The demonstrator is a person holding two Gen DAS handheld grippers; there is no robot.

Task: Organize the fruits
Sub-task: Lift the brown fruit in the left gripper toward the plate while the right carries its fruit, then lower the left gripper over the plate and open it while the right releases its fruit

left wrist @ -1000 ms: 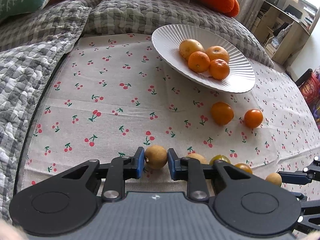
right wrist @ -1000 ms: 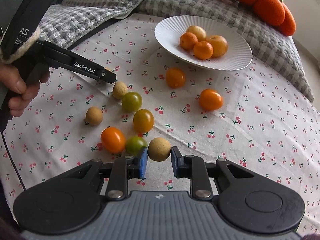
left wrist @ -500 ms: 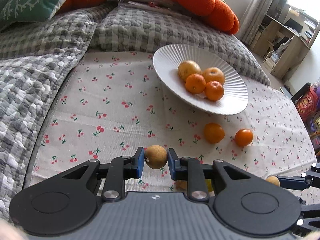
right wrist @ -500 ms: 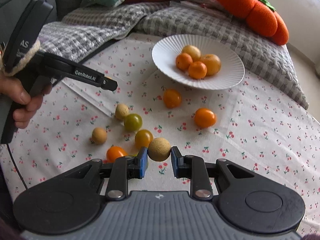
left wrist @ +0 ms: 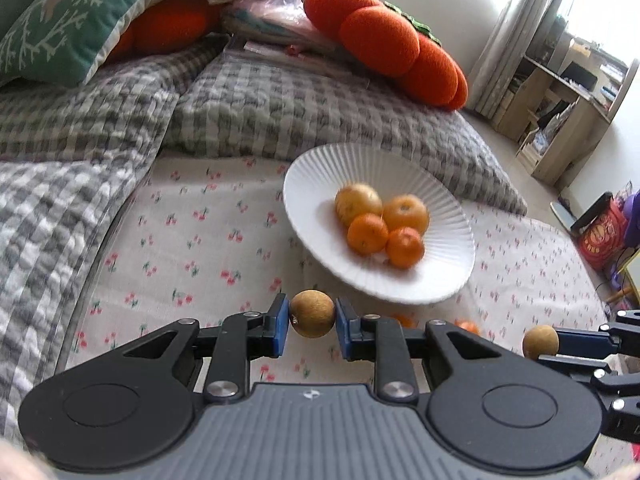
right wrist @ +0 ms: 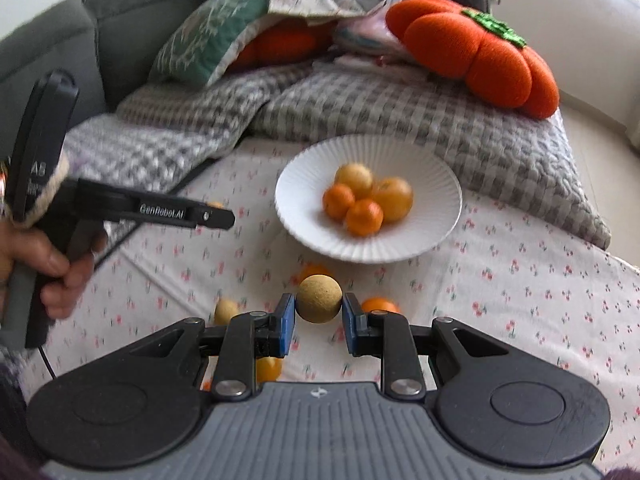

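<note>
Blue pads on the left gripper (left wrist: pixel 312 323) are pinched tight on a small brown round fruit (left wrist: pixel 312 319), one pad on each side, so it's held clear of the cherry-print cloth (left wrist: pixel 192 248). Same deal on the other side: the right gripper (right wrist: pixel 319 317) has its pads clamped on a pale tan ball-shaped fruit (right wrist: pixel 319 298), nothing loose about it.

Past both sets of fingertips sits the white ribbed plate (right wrist: pixel 424 168), with four orange and yellowish fruits (right wrist: pixel 366 200) bunched together in the middle. It's a bit blurry in both views.

Down on the cloth, just behind and below the right fingers, you can make out a few loose ones: a small tan one (right wrist: pixel 226 311) left of the fingers, an orange one (right wrist: pixel 379 305) right of them, another orange one (right wrist: pixel 314 270) peeking out behind the held fruit.

Off to the left of the right fingers, a hand (right wrist: pixel 48 256) grips the other tool's handle. Grey checked quilt (left wrist: pixel 280 108) and an orange pumpkin cushion (right wrist: pixel 476 52) lie beyond the plate.
</note>
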